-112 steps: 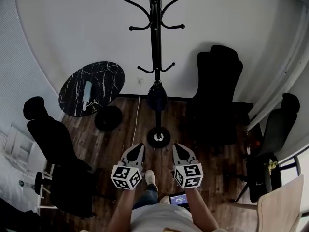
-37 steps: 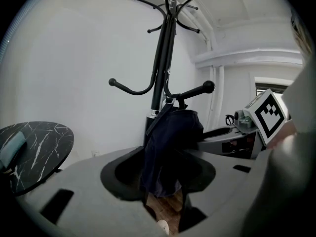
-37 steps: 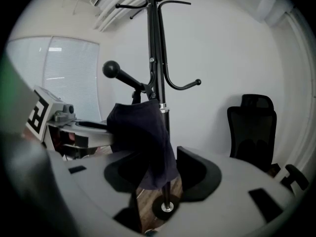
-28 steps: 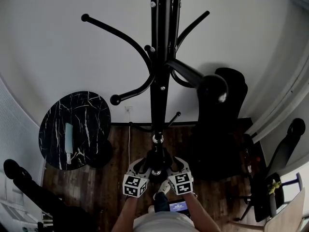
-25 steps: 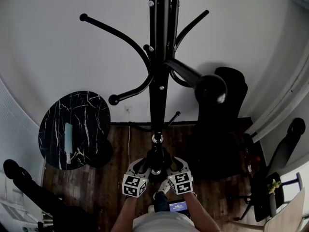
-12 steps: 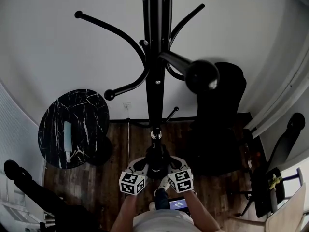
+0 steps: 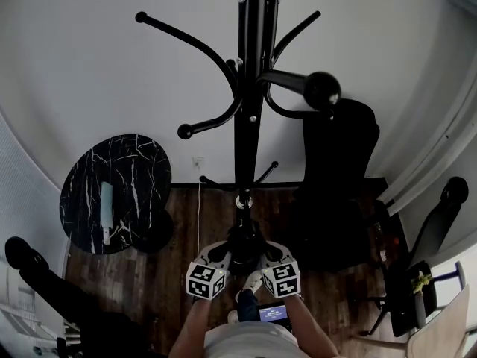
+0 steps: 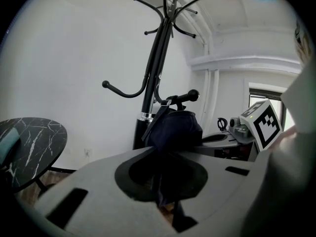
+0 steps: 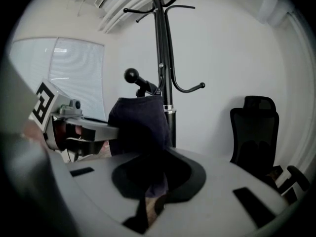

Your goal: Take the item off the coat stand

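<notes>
A black coat stand [image 7: 244,125] rises right in front of me. A dark cloth bag [image 7: 243,241] hangs by its strap from a low hook on it. In the head view my left gripper [image 7: 218,256] and right gripper [image 7: 267,256] flank the bag on either side. In the left gripper view the jaws of the left gripper [image 8: 165,191] are closing, with a fold of the bag [image 8: 175,127] pinched between them. In the right gripper view the right gripper [image 9: 153,186] is shut on the bag [image 9: 138,122] from the other side.
A round black marble table [image 7: 115,192] stands at the left by the white wall. A tall black office chair [image 7: 339,170] is at the right of the stand. More black chairs are at the far left [image 7: 45,282] and far right [image 7: 432,230]. A white cable [image 7: 199,207] hangs by the wall.
The person has stepped up to the stand, and both grippers have come from in front of the body to the hanging bag. Over the last second they stay at its sides.
</notes>
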Demonstrator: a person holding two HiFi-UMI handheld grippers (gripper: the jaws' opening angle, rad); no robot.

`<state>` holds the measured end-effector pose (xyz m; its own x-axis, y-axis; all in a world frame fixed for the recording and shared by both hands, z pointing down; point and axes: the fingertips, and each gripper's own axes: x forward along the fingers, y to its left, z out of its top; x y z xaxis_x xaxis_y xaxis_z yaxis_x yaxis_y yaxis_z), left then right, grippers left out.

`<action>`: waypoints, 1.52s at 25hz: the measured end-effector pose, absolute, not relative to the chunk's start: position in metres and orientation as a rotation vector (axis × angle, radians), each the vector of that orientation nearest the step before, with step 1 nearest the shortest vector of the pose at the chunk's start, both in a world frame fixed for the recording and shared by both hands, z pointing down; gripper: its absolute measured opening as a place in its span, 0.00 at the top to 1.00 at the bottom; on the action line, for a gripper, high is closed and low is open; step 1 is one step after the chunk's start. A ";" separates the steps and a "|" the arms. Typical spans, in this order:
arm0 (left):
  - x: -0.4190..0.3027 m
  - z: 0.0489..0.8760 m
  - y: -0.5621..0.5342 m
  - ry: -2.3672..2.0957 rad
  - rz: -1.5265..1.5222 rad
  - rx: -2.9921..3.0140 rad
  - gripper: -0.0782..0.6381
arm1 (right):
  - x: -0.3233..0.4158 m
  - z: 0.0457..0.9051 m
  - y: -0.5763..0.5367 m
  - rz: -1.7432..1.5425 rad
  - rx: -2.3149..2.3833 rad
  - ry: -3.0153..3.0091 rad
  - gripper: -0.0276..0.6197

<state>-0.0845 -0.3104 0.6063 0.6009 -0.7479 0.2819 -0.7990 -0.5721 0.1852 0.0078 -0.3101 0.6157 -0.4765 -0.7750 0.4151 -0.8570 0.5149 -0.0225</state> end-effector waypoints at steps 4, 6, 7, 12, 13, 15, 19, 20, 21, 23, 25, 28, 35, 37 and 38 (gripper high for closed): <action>-0.082 0.603 -0.303 -1.259 0.258 2.555 0.85 | 0.010 0.613 -0.303 0.316 1.366 -2.403 0.91; -0.081 0.600 -0.300 -1.257 0.248 2.558 0.85 | 0.011 0.611 -0.299 0.309 1.372 -2.406 0.91; -0.081 0.598 -0.297 -1.254 0.245 2.561 0.85 | 0.012 0.609 -0.297 0.305 1.374 -2.407 0.91; -0.082 0.593 -0.287 -1.244 0.231 2.571 0.85 | 0.013 0.605 -0.291 0.291 1.374 -2.409 0.91; -0.082 0.592 -0.286 -1.245 0.226 2.570 0.85 | 0.012 0.604 -0.290 0.289 1.374 -2.411 0.91; -0.083 0.591 -0.283 -1.249 0.217 2.568 0.85 | 0.011 0.602 -0.287 0.285 1.376 -2.411 0.91; -0.084 0.586 -0.278 -1.251 0.192 2.571 0.85 | 0.010 0.598 -0.279 0.277 1.386 -2.413 0.91; -0.084 0.585 -0.277 -1.251 0.188 2.572 0.85 | 0.011 0.597 -0.278 0.273 1.388 -2.413 0.91; -0.084 0.584 -0.276 -1.250 0.184 2.573 0.85 | 0.011 0.596 -0.277 0.268 1.390 -2.413 0.91; -0.083 0.582 -0.274 -1.247 0.176 2.576 0.85 | 0.013 0.593 -0.274 0.258 1.394 -2.413 0.91; -0.082 0.581 -0.270 -1.242 0.172 2.580 0.85 | 0.013 0.592 -0.270 0.254 1.398 -2.411 0.91; -0.082 0.579 -0.265 -1.239 0.163 2.578 0.85 | 0.013 0.591 -0.267 0.245 1.394 -2.407 0.91; -0.082 0.574 -0.257 -1.246 0.137 2.570 0.85 | 0.013 0.582 -0.261 0.230 1.389 -2.414 0.91; -0.082 0.574 -0.255 -1.249 0.144 2.569 0.85 | 0.013 0.584 -0.258 0.238 1.384 -2.416 0.91; -0.083 0.575 -0.255 -1.252 0.143 2.566 0.85 | 0.012 0.584 -0.257 0.241 1.380 -2.419 0.91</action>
